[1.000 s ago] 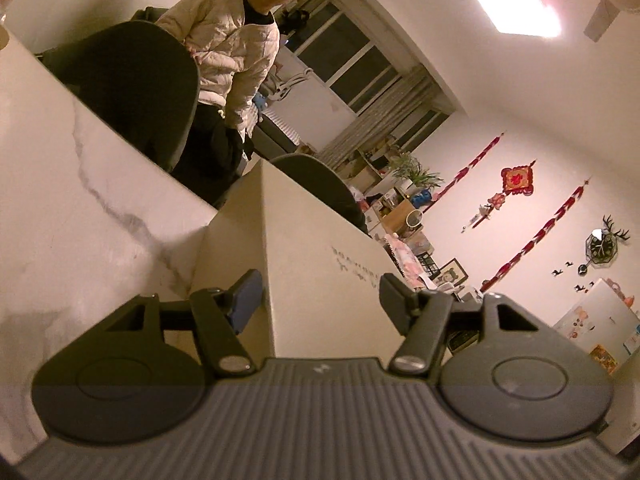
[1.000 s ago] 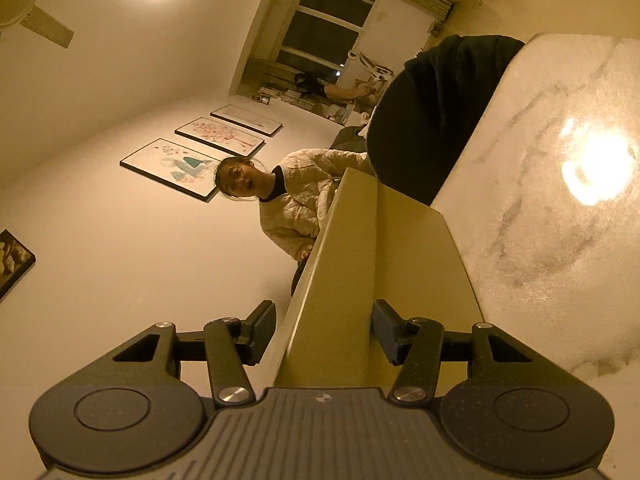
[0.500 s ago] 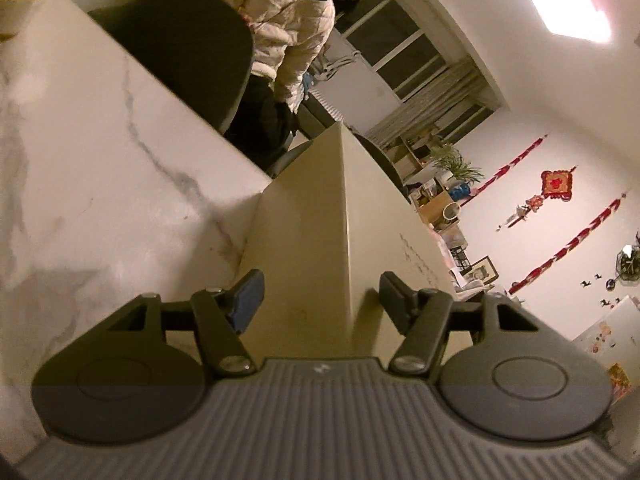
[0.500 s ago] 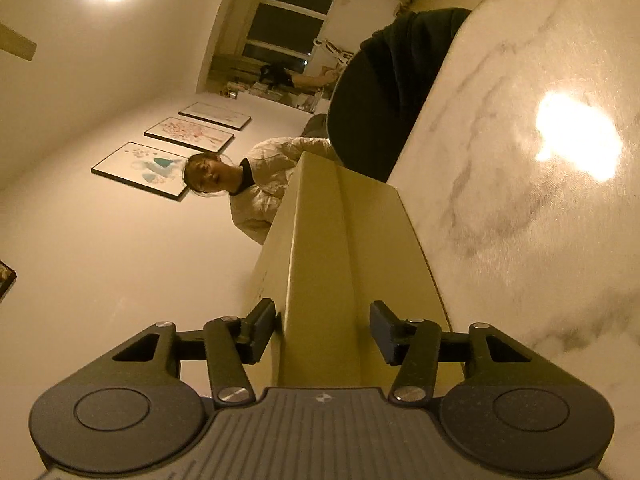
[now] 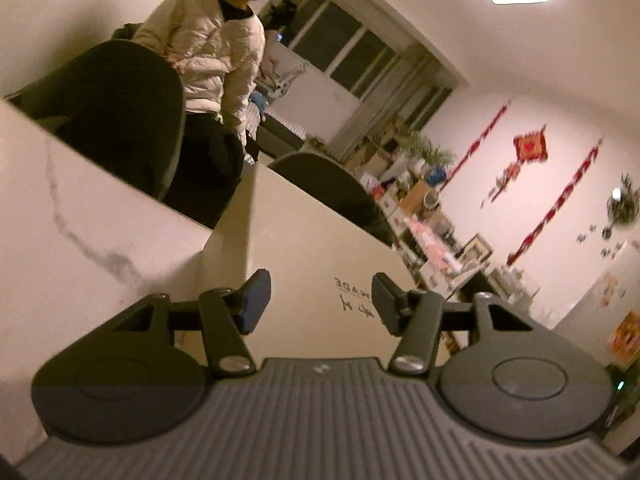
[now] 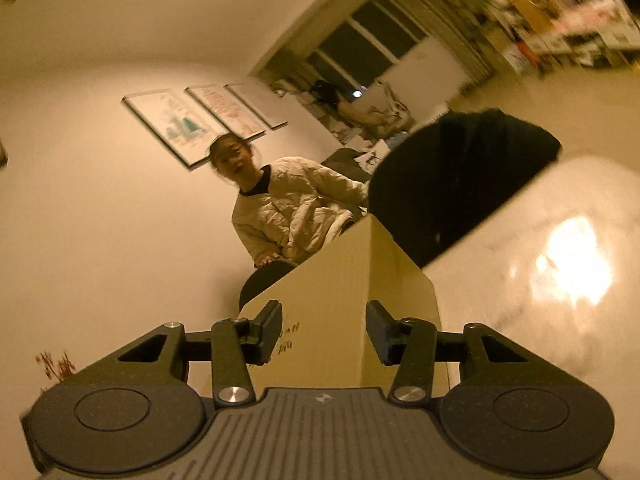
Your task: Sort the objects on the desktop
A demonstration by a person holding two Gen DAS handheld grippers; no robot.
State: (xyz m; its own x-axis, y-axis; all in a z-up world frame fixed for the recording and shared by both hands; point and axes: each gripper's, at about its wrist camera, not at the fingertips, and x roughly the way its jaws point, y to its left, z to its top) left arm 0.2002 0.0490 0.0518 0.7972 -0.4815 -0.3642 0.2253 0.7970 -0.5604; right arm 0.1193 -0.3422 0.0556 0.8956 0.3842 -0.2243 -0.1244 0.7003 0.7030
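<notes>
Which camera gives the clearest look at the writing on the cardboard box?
The left wrist view. There the dark lettering lies in plain sight on the broad face of the cardboard box, between the fingertips. In the right wrist view the same box shows only a few blurred marks, partly hidden beside one finger.

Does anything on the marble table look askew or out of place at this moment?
The cardboard box sits corner-first toward both grippers, so each straddles an edge rather than a flat side. Handwriting on it appears upside down in the left wrist view. Nothing looks spilled or damaged.
</notes>
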